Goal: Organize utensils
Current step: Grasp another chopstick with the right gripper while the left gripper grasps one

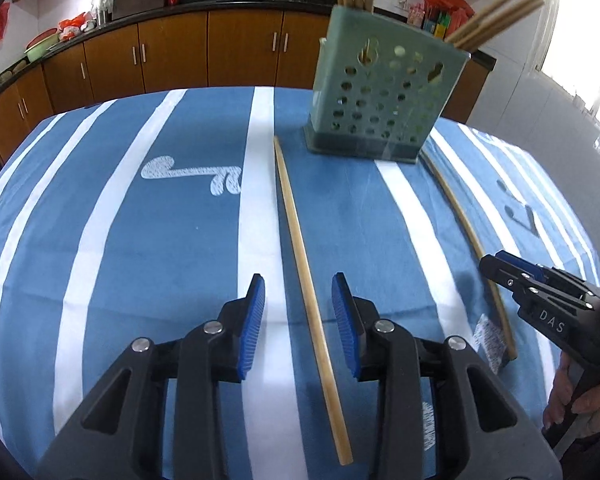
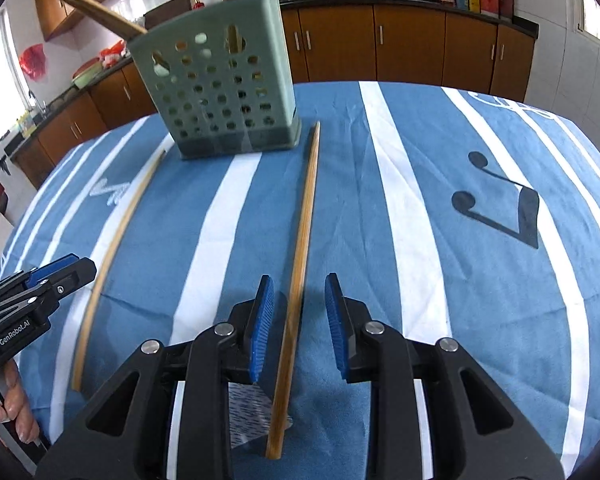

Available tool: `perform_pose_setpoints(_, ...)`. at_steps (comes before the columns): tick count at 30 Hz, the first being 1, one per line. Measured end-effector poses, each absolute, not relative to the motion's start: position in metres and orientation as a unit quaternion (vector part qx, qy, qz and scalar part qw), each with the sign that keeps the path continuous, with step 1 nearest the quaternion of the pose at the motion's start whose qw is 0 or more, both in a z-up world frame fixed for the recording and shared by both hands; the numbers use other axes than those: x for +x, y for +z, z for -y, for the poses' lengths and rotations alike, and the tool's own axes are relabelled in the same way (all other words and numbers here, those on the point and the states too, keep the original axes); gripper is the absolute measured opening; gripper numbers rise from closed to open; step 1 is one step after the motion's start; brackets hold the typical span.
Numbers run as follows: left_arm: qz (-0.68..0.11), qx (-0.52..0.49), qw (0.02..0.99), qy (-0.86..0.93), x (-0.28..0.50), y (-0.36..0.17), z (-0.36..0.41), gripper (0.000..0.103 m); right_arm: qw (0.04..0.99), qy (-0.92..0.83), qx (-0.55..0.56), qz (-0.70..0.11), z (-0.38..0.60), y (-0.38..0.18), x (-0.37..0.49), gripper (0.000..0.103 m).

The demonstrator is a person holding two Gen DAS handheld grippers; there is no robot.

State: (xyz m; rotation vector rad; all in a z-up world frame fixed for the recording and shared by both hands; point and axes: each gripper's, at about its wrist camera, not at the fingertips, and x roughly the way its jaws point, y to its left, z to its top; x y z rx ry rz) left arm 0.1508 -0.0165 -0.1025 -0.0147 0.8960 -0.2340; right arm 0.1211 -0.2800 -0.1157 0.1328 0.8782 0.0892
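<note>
Two chopsticks lie loose on the blue, white-striped tablecloth (image 1: 172,240), both running from near me toward the far green holder (image 1: 384,92). The holder stands upright at the far middle of the cloth, its wall full of round holes, with more chopsticks (image 1: 496,16) sticking out of its top.

My left gripper (image 1: 298,312) sits low over the left chopstick (image 1: 308,292). Jaws apart, one blue pad on each side of the stick, a clear gap both ways; nothing clamped. That stick's far tip ends just beside the holder's left base corner.

My right gripper (image 2: 298,312) is set the same way over the right chopstick (image 2: 296,280): jaws apart, stick between the pads. The left pad looks very close to the wood; I cannot tell if it touches. Far tip lies just beside the holder's right base corner.

Each gripper shows at the edge of the other's view, well apart. Brown kitchen cabinets (image 1: 172,52) beyond the table.
</note>
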Motion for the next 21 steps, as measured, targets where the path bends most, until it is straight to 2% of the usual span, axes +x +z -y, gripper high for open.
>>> perform_pose_setpoints(3,-0.440,0.002,0.892,-0.106,0.151,-0.109,0.020,0.027,0.905,0.041,0.054,-0.420,0.278,-0.115,0.118,0.027)
perform_pose_setpoints(9,-0.440,0.011,0.894,-0.083,0.154,-0.115,0.023,0.010,0.907,0.028,0.046,-0.417,0.280,-0.117,0.120,0.008)
perform_pose_setpoints(10,-0.441,0.009,0.894,-0.082,0.156,-0.114,0.023,0.008,0.907,0.027,0.048,-0.417,0.281,-0.117,0.122,0.008)
perform_pose_setpoints(21,-0.447,-0.022,0.892,-0.058,0.197,-0.112,-0.003,0.008,0.908,-0.003,0.057,-0.414,0.309,-0.116,0.151,0.008)
